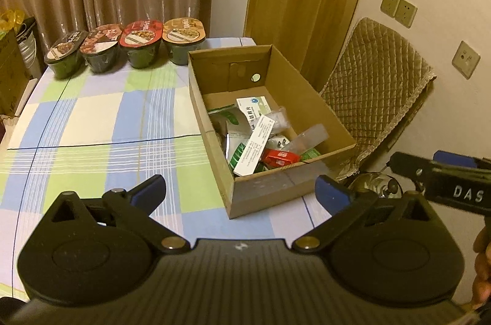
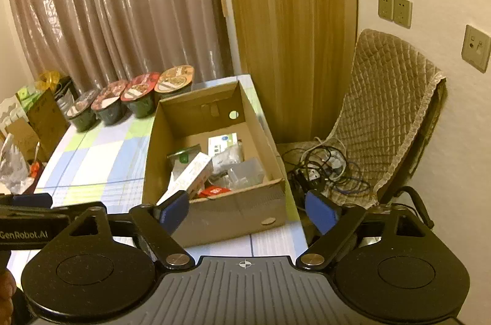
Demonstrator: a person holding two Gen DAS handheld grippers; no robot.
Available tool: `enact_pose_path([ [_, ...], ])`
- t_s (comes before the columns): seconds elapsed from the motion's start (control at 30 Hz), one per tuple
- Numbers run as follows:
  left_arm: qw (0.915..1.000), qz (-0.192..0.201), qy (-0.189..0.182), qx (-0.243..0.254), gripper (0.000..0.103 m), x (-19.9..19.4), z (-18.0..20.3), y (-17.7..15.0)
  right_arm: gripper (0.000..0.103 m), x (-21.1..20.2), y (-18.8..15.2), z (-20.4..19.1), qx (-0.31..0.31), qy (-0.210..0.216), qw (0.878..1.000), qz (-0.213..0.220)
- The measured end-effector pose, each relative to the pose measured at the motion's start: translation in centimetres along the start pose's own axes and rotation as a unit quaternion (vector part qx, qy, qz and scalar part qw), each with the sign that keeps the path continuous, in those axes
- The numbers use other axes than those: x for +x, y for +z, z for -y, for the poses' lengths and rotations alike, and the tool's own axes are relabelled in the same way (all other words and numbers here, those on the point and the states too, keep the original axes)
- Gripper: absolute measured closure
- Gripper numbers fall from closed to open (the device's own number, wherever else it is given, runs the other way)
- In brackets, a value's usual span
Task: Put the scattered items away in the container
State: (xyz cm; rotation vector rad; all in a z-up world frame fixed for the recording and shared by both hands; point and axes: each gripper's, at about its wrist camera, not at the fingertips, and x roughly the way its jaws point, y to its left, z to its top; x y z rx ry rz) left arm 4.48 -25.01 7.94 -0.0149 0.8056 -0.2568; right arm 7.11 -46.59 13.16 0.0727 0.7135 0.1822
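**Cardboard box filled, both jaws wide and empty**

The open brown corrugated cardboard box point(image 1: 270, 122) sits at centre frame on the checked-cloth counter point(image 1: 101, 122), holding glossy sachets, a long white carton point(image 1: 254, 148) and a red packet point(image 1: 280, 156). Four foil-lidded oval bowls point(image 1: 122, 45) line the upper left. The left gripper point(image 1: 242, 191) and right gripper point(image 2: 248, 209) both gape wide, blue-padded, gripping nothing.

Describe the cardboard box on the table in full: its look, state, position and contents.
The cardboard box is plain brown, open-topped and upright on the checked tablecloth, near the table's right edge. Its far wall has a round hole and a folded flap. Inside lie loosely piled small packages: white medicine cartons, a red packet, green-and-silver sachets and clear plastic pieces. Neither claw touches it; both are open and empty in front of it.
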Motion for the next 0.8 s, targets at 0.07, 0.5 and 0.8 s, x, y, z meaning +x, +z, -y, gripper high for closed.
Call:
enact_pose_path([
  [0.07,1.0,0.0,-0.002,-0.002,0.002,-0.1,0.1,0.0,0.001,-0.2,-0.1,-0.2,-0.006,-0.003,1.0,0.004],
  [0.5,0.9999,0.002,-0.003,-0.012,0.001,0.0,0.0,0.3,0.001,0.3,-0.3,-1.1,-0.02,0.004,1.0,-0.007],
  [0.8,0.9998,0.017,-0.005,-0.003,0.001,-0.1,-0.3,0.1,0.001,0.7,-0.6,-1.2,-0.024,-0.001,1.0,-0.014],
])
